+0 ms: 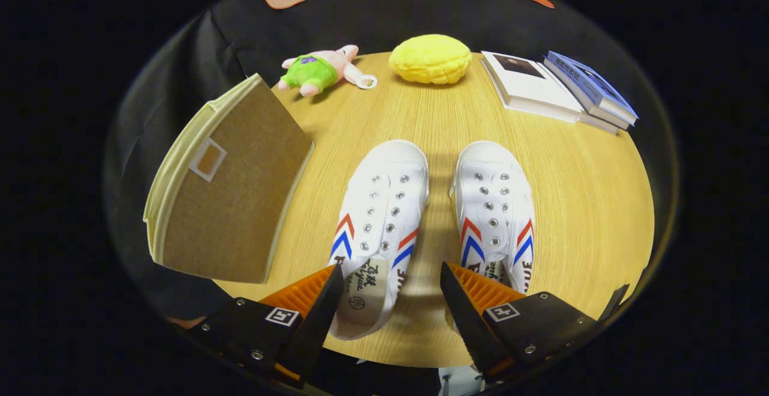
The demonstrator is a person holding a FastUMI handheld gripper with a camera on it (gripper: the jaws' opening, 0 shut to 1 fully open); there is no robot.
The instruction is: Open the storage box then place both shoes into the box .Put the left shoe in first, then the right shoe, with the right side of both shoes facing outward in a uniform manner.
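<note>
Gripper (392,282) fingers spread apart above the shoes (381,216), apparently touching neither; storage box (231,185) closed.

Spread fingers (336,282) above two white shoes (379,228); closed storage box (231,185) beside.

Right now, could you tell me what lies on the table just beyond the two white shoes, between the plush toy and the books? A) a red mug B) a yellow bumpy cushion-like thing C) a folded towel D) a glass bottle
B: the yellow bumpy thing lies past the shoes, between the plush toy and the books; the gripper is open.
</note>
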